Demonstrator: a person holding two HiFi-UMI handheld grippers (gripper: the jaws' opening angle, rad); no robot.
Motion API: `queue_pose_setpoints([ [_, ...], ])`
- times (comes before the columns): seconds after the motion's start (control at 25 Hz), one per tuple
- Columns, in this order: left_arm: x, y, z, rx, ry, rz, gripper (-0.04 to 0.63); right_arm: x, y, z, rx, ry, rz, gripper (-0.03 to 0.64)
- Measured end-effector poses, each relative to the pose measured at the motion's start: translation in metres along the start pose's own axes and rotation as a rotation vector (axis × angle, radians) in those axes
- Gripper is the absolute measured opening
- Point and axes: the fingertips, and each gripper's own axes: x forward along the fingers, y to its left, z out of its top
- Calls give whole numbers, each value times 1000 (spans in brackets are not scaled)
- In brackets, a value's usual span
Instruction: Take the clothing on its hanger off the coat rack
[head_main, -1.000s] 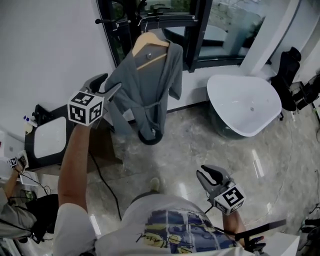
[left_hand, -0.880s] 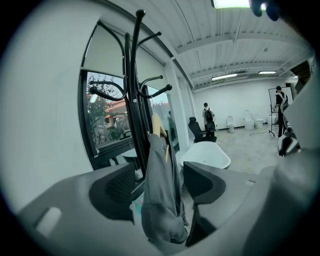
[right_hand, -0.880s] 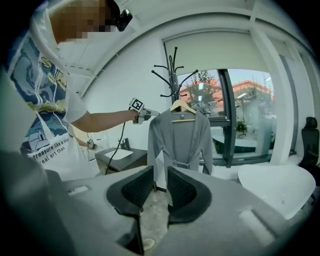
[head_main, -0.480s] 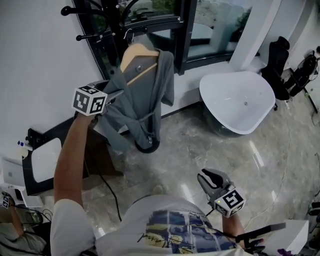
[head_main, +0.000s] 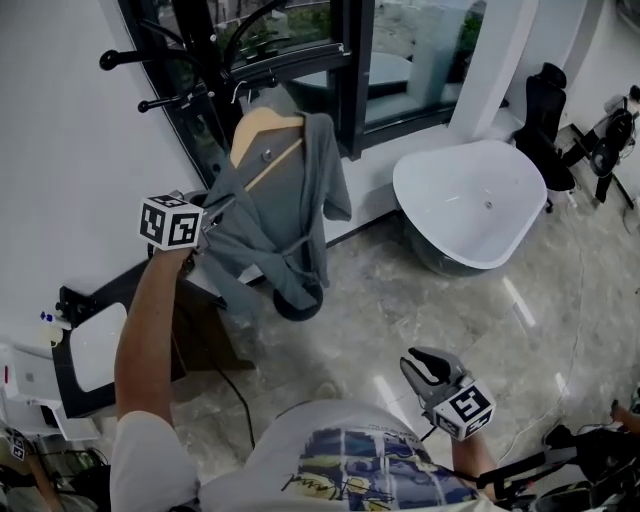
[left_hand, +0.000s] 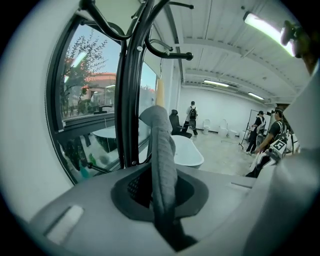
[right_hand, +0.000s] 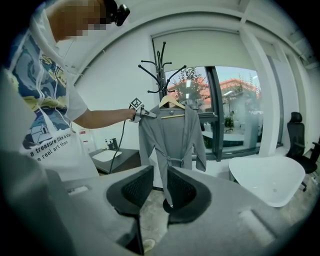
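Grey robe (head_main: 285, 215): on wooden hanger (head_main: 262, 132), hooked over a coat rack (head_main: 185, 70) arm, long axis vertical.
Left tool (head_main: 213, 207): nearer, clamped on shoulder fabric, below the hook.
Right tool (head_main: 430, 365): jaws apart, empty, well away.

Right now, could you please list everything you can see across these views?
robe: one, grey, hanging on the hanger by the window
hanger: one, light wood, hooked on the coat rack
coat rack: one, black, in front of the window
window: one, dark-framed, back wall
bathtub: one, white, on the floor right of the robe
office chair: one, black, beyond the bathtub
cabinet: one, dark with a white top, against the left wall
floor: grey marble
bystanders: at least three, far across the room
left claw: one, grey, shut on the robe's shoulder fabric
right claw: one, grey, open and empty, held low
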Motion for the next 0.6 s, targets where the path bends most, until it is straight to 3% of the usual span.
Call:
queue_pose_setpoints([
  [0.6, -18, -25, 27, 11, -40, 19, 2, -16, 1, -10, 8, -12, 8, 87],
])
